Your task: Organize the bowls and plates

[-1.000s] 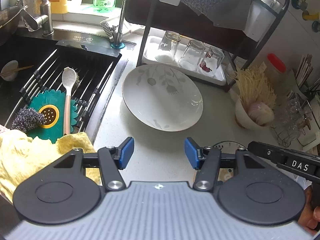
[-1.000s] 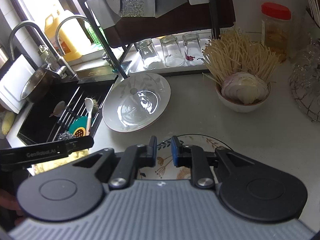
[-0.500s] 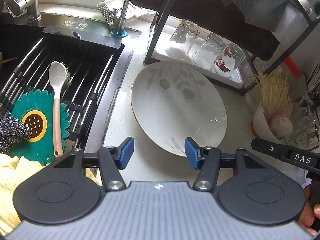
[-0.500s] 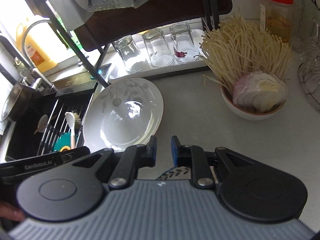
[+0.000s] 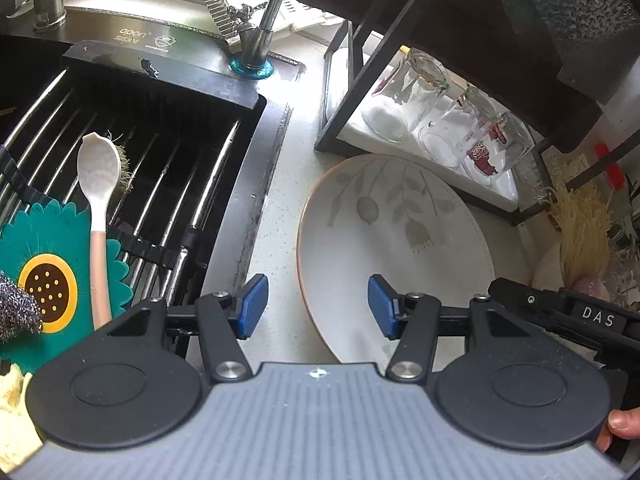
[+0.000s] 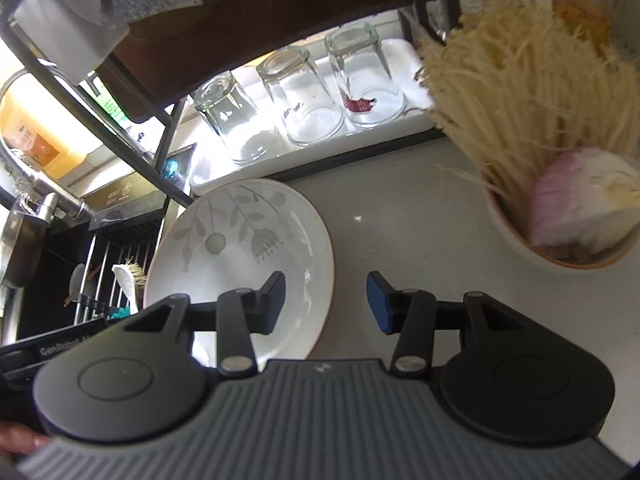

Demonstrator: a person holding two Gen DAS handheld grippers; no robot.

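A large white plate (image 5: 400, 248) with a grey leaf print lies flat on the pale counter; it also shows in the right wrist view (image 6: 240, 248). My left gripper (image 5: 316, 306) is open and empty, its jaws straddling the plate's left rim. My right gripper (image 6: 326, 302) is open and empty, its jaws straddling the plate's right rim. A beige bowl (image 6: 560, 244) holding enoki mushrooms and onion stands at the right.
A black dish rack (image 5: 400, 32) stands behind the plate, with three upturned glasses (image 6: 296, 100) on its white tray. The sink (image 5: 120, 160) at left holds a drying rack, a white spoon (image 5: 98, 200), a teal sunflower mat and a steel scourer.
Both grippers moved forward to the white plate. The right gripper opened from shut and the small patterned plate under it has dropped out of view.
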